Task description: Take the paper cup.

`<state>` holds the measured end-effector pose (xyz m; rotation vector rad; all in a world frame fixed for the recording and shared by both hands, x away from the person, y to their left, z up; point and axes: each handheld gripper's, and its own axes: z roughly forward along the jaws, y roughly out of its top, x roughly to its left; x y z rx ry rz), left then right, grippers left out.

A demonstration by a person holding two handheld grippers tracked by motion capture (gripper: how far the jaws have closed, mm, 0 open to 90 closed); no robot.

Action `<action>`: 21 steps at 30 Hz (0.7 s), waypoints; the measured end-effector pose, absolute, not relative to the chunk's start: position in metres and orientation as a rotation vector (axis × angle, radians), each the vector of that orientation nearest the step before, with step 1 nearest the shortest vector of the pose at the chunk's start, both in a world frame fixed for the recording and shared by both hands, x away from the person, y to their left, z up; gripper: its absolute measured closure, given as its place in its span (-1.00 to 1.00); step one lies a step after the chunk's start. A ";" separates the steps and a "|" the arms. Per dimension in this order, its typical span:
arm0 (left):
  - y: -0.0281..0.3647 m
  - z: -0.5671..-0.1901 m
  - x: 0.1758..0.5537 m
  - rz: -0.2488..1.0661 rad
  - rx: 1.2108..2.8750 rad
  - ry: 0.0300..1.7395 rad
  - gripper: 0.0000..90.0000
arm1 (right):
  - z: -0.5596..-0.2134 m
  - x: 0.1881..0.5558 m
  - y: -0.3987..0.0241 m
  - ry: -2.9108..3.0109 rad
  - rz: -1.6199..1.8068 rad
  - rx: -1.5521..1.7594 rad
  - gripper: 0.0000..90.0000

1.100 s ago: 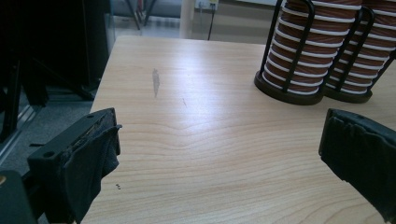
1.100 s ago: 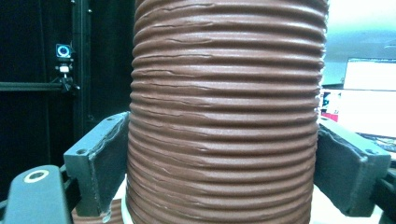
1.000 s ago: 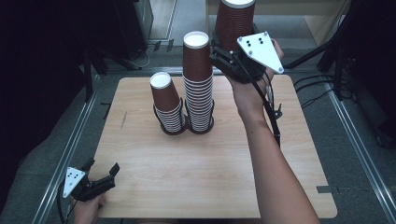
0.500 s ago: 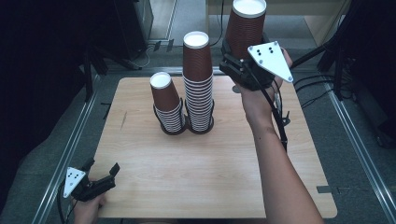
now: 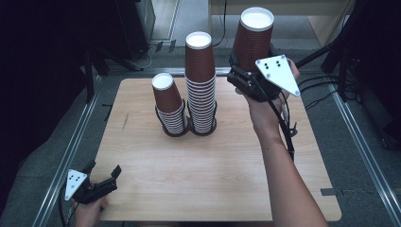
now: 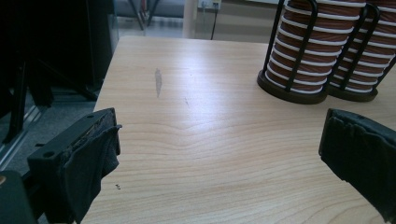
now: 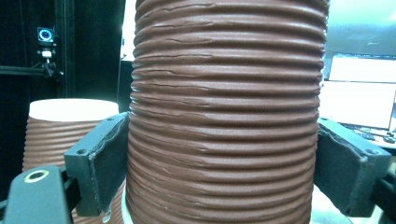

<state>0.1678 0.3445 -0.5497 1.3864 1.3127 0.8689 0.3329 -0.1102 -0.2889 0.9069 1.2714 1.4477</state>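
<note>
Upper right of the high view, the right gripper clasps an upside-down brown cup, upright, right of the taller stack; left gripper gapes idle

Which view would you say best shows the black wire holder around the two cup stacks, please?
The left gripper view: the holder appears close, with its upright wires and round bases plain against both stacks. The high view shows the holder small, its rings circling the stack bottoms.

A pale wooden counter stands on grey floor, metal rails running along both sides. Dark equipment looms left; lit monitors glow at the right.
</note>
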 end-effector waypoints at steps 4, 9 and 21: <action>0.344 -0.550 0.168 0.871 1.388 1.313 -1.00 | -0.297 0.328 -0.112 1.281 1.434 0.895 -0.70; 0.344 -0.550 0.168 0.875 1.390 1.312 -1.00 | -0.302 0.321 -0.115 1.287 1.428 0.877 -0.70; 0.343 -0.550 0.168 0.881 1.389 1.309 -1.00 | -0.316 0.313 -0.125 1.283 1.409 0.887 -0.70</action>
